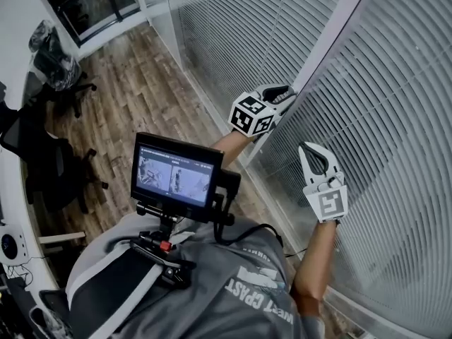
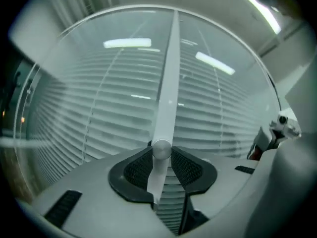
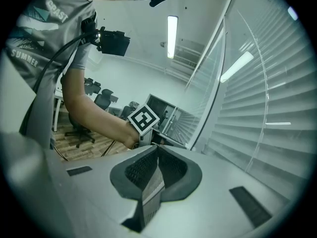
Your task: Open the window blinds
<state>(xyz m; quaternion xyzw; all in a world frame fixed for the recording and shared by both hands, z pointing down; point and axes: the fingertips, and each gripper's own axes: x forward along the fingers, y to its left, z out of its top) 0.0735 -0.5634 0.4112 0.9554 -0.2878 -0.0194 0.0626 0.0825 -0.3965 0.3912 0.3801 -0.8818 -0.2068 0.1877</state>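
**Office floor beside a glass wall**

A brown wood-plank floor [image 1: 141, 90] runs along a glass wall [image 1: 233, 27] divided by a white frame post [image 1: 335, 30]. Black office chairs [image 1: 56, 66] stand at the left. A dark glazed panel [image 1: 92, 2] closes the far end. In the right gripper view a long ceiling light [image 3: 172, 29] glows on a white ceiling [image 3: 198, 4], and its strip reflects in the glass

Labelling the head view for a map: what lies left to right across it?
Chairs → monitor → left tongs, shut on the wand → right tongs.
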